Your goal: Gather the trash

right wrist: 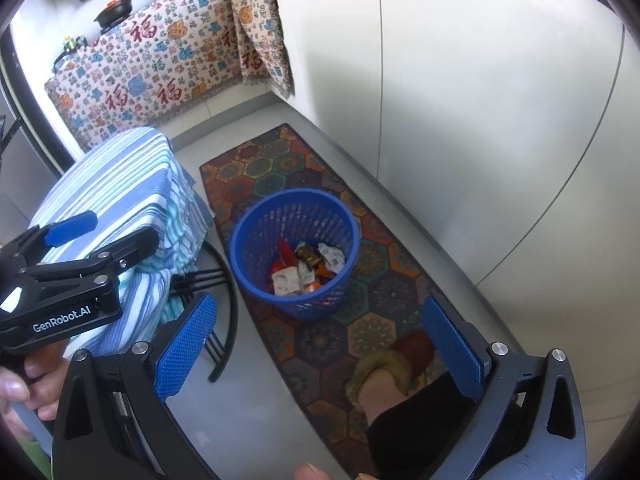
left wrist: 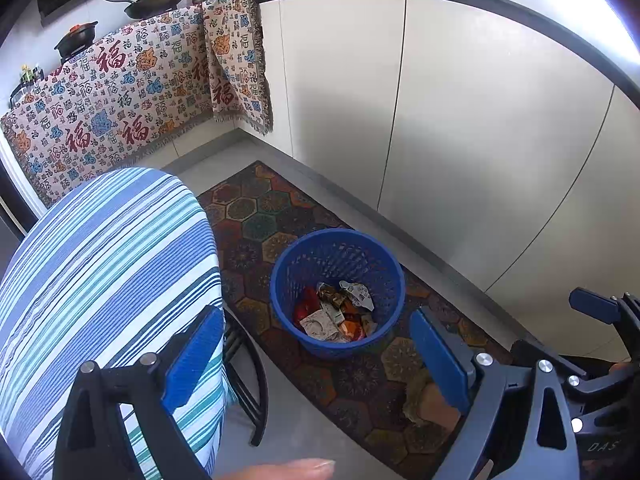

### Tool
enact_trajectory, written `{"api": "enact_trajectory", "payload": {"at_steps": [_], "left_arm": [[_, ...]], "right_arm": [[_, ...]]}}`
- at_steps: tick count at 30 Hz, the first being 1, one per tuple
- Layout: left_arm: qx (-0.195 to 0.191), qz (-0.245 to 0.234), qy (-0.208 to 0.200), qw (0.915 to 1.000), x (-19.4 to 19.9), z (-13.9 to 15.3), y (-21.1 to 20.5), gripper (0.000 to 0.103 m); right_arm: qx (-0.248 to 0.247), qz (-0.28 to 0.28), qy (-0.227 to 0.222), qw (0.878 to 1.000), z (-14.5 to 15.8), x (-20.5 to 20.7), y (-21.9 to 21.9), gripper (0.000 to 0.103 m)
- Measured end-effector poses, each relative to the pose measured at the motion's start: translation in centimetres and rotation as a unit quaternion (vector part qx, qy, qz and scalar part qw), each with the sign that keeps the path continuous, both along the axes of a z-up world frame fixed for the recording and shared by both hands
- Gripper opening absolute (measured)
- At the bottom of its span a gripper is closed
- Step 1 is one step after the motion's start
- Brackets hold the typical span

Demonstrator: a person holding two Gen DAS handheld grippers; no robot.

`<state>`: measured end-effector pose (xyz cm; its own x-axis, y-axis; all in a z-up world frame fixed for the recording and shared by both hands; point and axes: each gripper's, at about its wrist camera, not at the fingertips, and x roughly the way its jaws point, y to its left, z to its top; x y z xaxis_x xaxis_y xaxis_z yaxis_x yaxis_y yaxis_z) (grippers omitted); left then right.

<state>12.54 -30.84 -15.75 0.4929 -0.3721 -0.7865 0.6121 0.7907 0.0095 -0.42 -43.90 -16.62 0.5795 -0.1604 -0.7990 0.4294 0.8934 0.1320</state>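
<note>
both tongs, left [left wrist: 316,356] and right [right wrist: 320,344], gape empty above the blue basket [left wrist: 280,280] on the rug, its crumpled wrappers [left wrist: 336,312] look light, soft; pinch at a fold.

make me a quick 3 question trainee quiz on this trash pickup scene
1. True or false: the blue basket already holds crumpled wrappers.
2. What does the basket stand on? A) bare grey floor B) patterned rug C) striped cloth
3. Fill in: both the left claw and the right claw are ____ and hold nothing.

Key
1. True: red, orange and white wrappers lie in its bottom.
2. B: the hexagon-patterned rug along the white cabinets.
3. Open: in each wrist view the blue pads stand wide apart with nothing between them.
</note>
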Motion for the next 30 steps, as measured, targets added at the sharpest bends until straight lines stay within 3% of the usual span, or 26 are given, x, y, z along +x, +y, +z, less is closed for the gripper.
{"api": "enact_trajectory", "payload": {"at_steps": [30], "left_arm": [[0.003,-0.004,0.003,1.0,-0.13,-0.03,-0.34,0.096]], "right_arm": [[0.001,0.004,0.001,1.0,0.15,-0.08,0.17,0.103]]}}
